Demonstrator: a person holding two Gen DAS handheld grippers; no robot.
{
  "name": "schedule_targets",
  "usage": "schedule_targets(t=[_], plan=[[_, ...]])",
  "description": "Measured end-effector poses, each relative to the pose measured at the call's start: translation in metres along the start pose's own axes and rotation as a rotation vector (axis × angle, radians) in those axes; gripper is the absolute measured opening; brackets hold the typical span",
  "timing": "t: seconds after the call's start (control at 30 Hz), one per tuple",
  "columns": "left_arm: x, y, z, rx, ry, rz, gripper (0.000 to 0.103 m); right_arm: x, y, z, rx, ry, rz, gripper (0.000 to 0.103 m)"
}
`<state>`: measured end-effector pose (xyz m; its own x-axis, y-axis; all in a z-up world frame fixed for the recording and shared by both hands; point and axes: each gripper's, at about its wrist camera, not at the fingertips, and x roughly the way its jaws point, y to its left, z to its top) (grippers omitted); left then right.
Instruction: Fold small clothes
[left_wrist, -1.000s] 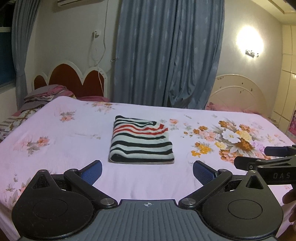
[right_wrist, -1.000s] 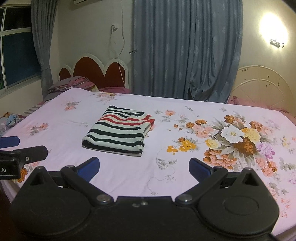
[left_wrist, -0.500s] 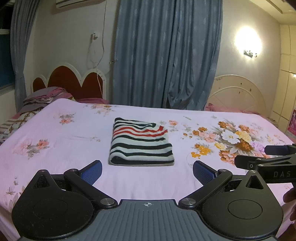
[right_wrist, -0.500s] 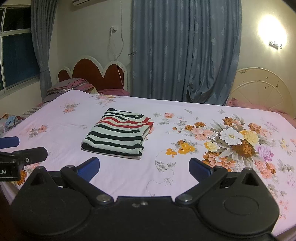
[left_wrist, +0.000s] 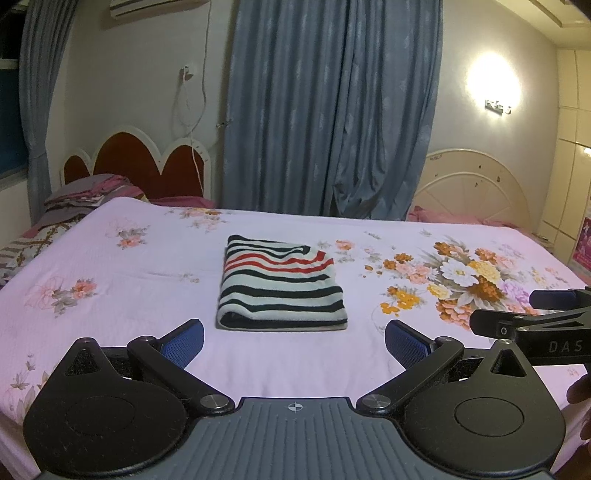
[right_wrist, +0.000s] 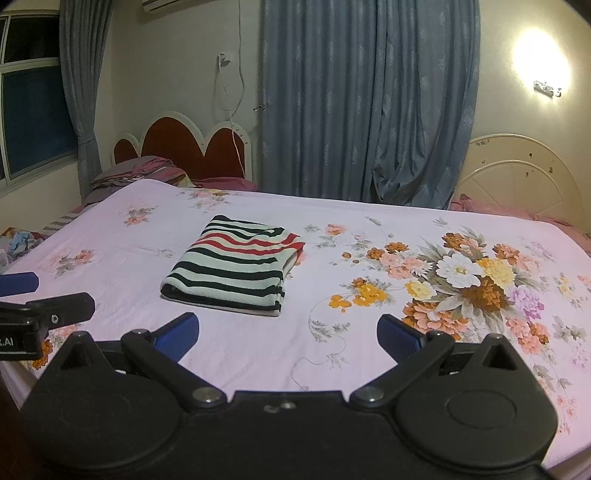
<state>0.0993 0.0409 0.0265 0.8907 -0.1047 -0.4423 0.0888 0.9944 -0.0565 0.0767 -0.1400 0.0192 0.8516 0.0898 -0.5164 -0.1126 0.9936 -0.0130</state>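
Two readable marks: "DAS" on right gripper (left_wrist: 554, 314), ".AI" on left gripper (right_wrist: 22, 299).

Both wrist cams low at bed (left_wrist: 110, 266) foot edge, facing headboard wall; both share folded striped garment (right_wrist: 236, 266) mid-bed.

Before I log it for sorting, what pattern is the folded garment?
Black and red stripes on white, clearest in the left wrist view: folded garment.

I see a bed (left_wrist: 110, 295) in a pale pink floral sheet (right_wrist: 461, 280); one folded striped garment (left_wrist: 281, 288) lies flat mid-bed, with pillows (left_wrist: 85, 192) piled at the headboard end, far left.
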Motion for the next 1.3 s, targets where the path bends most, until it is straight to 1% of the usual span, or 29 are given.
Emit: schedule_targets(t=[0.83, 1.3], plan=[[-0.0006, -0.0011, 0.0003, 0.002, -0.009, -0.003, 0.103, -0.0016, 0.0028, 0.0017, 0.001, -0.005, 0.0, 0.102], [-0.0022, 0.0016, 0.0023, 0.004, -0.022, 0.019, 0.103, -0.0029, 0.007, 0.0038, -0.003, -0.009, 0.002, 0.102]])
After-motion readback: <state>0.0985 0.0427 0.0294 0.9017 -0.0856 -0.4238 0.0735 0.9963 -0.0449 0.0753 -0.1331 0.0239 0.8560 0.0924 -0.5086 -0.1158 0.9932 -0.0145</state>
